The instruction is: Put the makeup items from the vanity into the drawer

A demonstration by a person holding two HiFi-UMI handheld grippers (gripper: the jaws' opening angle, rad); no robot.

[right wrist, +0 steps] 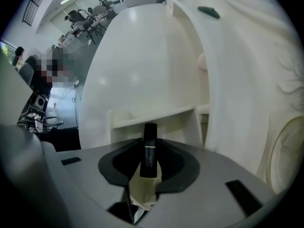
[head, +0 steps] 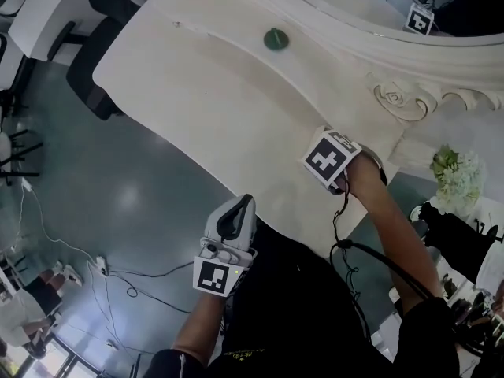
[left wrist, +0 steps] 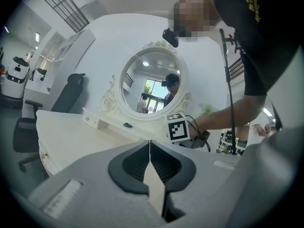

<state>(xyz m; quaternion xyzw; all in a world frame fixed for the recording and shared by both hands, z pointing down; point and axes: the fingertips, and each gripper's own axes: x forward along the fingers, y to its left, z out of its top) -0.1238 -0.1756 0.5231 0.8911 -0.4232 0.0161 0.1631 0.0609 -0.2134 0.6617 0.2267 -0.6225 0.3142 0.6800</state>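
A slim black makeup tube with a thin gold band stands upright between the pads of my right gripper, which is shut on it. Just beyond the tube lies the white rim of an open drawer. In the head view the right gripper sits at the vanity's near right edge. A small dark green item rests on the raised ledge under the mirror, also visible as the green item. My left gripper is shut and holds nothing, hanging off the vanity's front edge by the person's body.
An oval mirror in a carved white frame backs the vanity. A black office chair stands at the far left end. Cables trail over the grey floor. White flowers stand to the right.
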